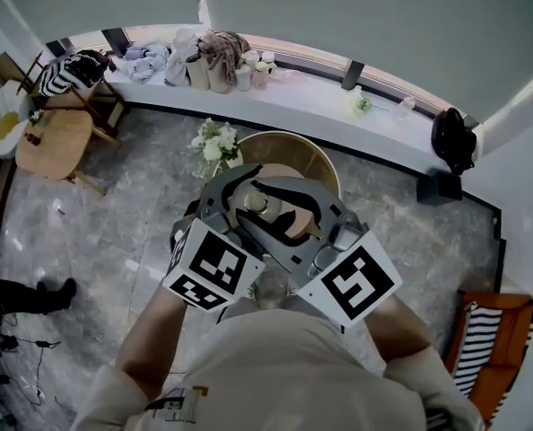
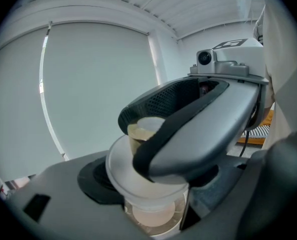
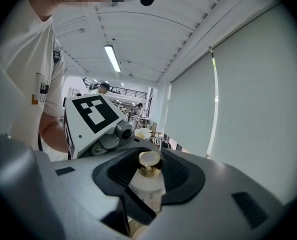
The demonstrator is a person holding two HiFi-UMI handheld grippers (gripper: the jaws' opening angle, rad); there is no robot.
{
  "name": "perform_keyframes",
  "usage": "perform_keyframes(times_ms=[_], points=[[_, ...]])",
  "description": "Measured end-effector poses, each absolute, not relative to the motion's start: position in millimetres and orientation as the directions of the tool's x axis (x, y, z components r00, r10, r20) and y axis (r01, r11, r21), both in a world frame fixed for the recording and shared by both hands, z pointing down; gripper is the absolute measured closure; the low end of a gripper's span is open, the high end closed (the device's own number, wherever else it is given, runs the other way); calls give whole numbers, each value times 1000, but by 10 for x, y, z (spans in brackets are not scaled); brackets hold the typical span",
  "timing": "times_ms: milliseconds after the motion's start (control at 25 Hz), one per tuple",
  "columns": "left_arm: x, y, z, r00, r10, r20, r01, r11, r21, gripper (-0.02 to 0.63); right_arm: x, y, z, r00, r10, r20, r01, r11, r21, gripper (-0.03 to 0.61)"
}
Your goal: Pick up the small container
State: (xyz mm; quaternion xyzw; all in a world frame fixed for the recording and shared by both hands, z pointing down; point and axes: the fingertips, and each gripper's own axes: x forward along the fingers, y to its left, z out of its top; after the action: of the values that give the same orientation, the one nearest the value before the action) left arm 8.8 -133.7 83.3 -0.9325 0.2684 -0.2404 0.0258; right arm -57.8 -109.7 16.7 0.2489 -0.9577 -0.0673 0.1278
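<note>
The small container (image 1: 256, 205) is a pale, translucent bottle with a gold cap, held up in front of the person's chest. In the right gripper view the bottle (image 3: 149, 179) stands between the jaws, cap pointing away, and my right gripper (image 3: 149, 171) is shut on it. In the left gripper view its translucent body (image 2: 143, 176) sits between the lower jaws; my left gripper (image 2: 151, 204) looks shut on it, with the right gripper's jaw lying across the top. In the head view my left gripper (image 1: 235, 196) and right gripper (image 1: 289, 218) meet around the bottle, hiding most of it.
Below the grippers stands a round wooden table (image 1: 316, 155) with white flowers (image 1: 214, 145). A long window ledge (image 1: 311, 97) carries bags and cups. A wooden side table (image 1: 53, 142) and chair are at left, an orange striped chair (image 1: 491, 344) at lower right.
</note>
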Motion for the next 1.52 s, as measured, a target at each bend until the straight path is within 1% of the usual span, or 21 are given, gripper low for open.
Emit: perform_keyframes(times_ms=[520,800,1520], points=[[107,-1260,1208,739,-485,467,-506,-858,-90,276,-551,-1067,549,-836,-472,280,-458,881,118,437],[152,-1321,1249,729,-482,486,-506,-858,-92,276,-486,-1128,595,-836,-472,278,-464,880,101,437],[176,-1234,1309,739,-468,485,-497,-864,-76,276,-489,-1063,619,-840,-464,282,-458,884,92,437]])
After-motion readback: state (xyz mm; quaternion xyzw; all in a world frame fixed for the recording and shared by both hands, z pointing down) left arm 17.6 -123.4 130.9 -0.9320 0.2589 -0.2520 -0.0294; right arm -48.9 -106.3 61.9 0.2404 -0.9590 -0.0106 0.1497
